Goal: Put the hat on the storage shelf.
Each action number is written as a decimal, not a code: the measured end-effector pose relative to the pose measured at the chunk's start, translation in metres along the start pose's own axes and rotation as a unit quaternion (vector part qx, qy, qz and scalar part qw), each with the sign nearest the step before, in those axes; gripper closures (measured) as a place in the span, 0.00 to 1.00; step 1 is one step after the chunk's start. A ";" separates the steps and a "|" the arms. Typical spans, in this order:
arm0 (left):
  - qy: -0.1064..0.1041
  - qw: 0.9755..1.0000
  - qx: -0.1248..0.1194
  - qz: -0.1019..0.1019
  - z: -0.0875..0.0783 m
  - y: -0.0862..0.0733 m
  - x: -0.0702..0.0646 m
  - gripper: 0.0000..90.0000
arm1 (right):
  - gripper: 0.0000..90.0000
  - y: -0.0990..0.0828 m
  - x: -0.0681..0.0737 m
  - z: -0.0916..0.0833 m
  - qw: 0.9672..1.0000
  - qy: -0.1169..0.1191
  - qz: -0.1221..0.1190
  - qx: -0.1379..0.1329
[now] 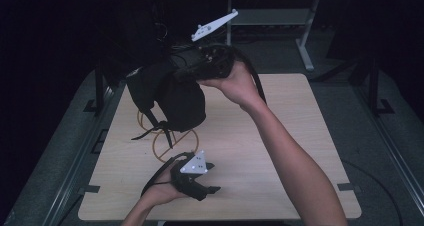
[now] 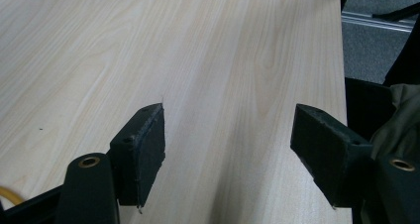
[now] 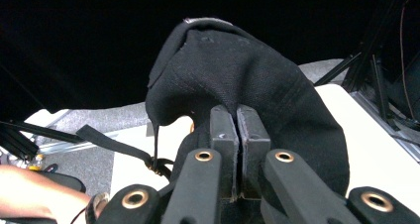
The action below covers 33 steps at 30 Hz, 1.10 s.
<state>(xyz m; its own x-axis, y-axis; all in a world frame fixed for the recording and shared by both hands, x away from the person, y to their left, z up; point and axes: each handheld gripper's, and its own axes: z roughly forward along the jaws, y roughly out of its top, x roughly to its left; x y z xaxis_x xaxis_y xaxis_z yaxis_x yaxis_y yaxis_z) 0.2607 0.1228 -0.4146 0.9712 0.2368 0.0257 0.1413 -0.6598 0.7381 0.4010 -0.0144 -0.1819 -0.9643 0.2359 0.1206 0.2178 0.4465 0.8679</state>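
Light wooden table carries the whole scene; black fabric bag is lifted off it, hanging over the table's far-left part, its strap dangling down toward a yellow wire stand that sits on the tabletop under the bag; right gripper is raised above the table, jaws pressed together on a fold of the bag's top edge, so the bag hangs directly from and below that gripper; in the right gripper view the cloth bulges up just past the closed jaws; left gripper rests low near the table's near edge, well apart from the bag, jaws spread wide with only bare wood between them.
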 end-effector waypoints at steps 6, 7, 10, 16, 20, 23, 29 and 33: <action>0.002 1.000 0.006 0.005 0.000 0.000 0.001 0.33 | 0.97 0.012 -0.005 0.024 1.000 0.011 0.002 0.024; 0.002 1.000 0.002 0.003 0.001 -0.001 0.000 0.33 | 0.97 0.013 -0.005 0.027 1.000 0.013 0.006 0.025; 0.001 1.000 0.000 -0.001 0.002 -0.001 0.000 0.33 | 0.97 0.015 -0.009 0.042 0.999 0.026 0.016 0.028; -0.002 1.000 0.008 -0.002 0.004 -0.003 0.000 0.33 | 0.97 0.012 -0.012 0.068 0.999 0.026 0.016 0.045; -0.005 1.000 0.006 -0.002 0.004 -0.003 -0.001 0.33 | 0.96 0.010 -0.015 0.081 0.998 0.027 0.025 0.042; -0.004 1.000 0.006 0.001 0.004 -0.002 0.000 0.33 | 0.95 0.010 -0.015 0.090 0.999 0.020 0.026 0.042; -0.005 1.000 -0.001 -0.002 0.004 -0.003 -0.002 0.33 | 0.76 0.010 -0.011 0.102 0.999 0.009 0.025 0.041; -0.002 1.000 0.002 0.001 0.002 -0.003 -0.001 0.32 | 0.68 0.007 -0.010 0.097 0.999 0.005 0.026 0.045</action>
<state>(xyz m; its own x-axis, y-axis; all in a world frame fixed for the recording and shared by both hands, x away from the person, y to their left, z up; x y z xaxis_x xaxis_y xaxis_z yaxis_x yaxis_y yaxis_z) 0.2593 0.1234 -0.4183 0.9724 0.2321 0.0242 0.1399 -0.6628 0.7356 0.4263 0.0700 -0.2241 -0.9526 0.2528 0.1690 0.2796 0.5095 0.8137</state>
